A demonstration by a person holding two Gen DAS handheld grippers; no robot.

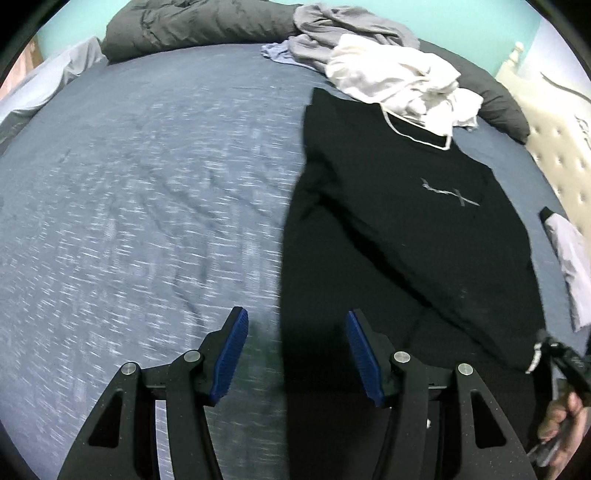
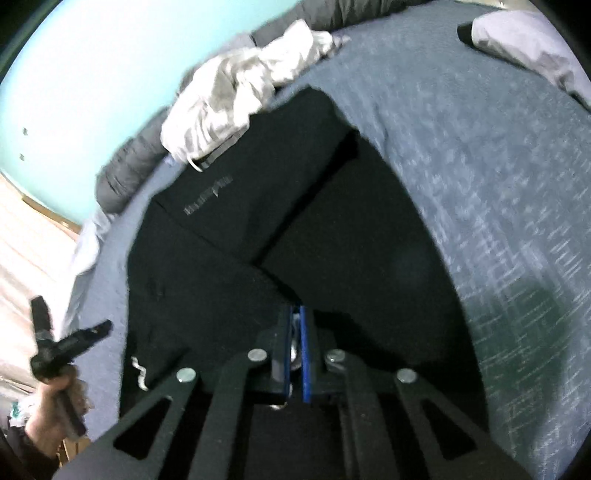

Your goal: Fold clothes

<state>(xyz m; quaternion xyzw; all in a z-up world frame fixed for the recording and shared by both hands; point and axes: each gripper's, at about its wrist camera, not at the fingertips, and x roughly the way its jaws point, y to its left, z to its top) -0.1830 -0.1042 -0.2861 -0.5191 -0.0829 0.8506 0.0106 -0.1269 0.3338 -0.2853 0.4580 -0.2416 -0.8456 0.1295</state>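
Your left gripper (image 1: 295, 354) is wide open and holds nothing. It hangs over the blue bed sheet (image 1: 129, 203), right at the left edge of the black shirt (image 1: 388, 229).

Your right gripper (image 2: 294, 345) is squeezed tight on the black shirt's near edge. A little white bit shows between its blue pads (image 2: 305, 350), but it is too small to tell what it is.

The black shirt lies spread on the bed, running from 6 o'clock up toward 1 o'clock in the left view. Its top end hides under a pile of white clothes (image 1: 399, 77). The gray print (image 1: 448, 194) on it is too blurry to read.

More gray clothes (image 1: 332, 33) sit at 12 o'clock. Your hand (image 1: 561, 424) at 4 o'clock is cut off by the picture's edge.
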